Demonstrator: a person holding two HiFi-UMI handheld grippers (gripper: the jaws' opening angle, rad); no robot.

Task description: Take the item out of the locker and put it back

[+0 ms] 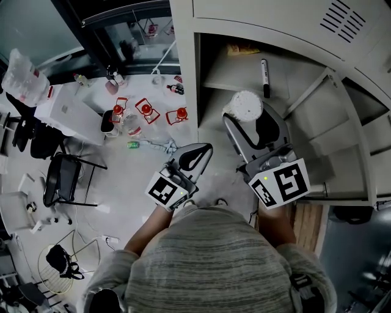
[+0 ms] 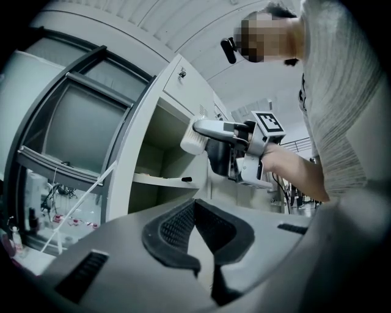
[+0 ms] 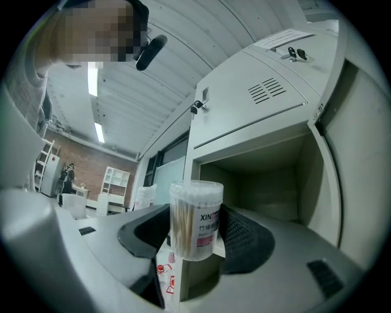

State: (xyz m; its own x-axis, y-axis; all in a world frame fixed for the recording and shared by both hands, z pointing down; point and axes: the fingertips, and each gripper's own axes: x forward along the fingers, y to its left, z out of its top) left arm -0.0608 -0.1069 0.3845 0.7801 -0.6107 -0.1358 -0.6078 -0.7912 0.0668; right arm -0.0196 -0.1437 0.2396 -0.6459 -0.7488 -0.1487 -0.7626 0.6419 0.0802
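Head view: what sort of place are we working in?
Probably a workshop or lab room: a grey metal locker, a black chair on the open floor, and white shelving against a brick wall.

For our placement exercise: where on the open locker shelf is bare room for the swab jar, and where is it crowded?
Bare shelf lies left of the black marker, in front of the yellow item. Crowded only at the back, by those two.

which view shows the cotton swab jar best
The right gripper view: the cotton swab jar sits close up in the right gripper, swabs and label plain. The head view shows only its white lid from above; the left gripper view shows it small and side-on.
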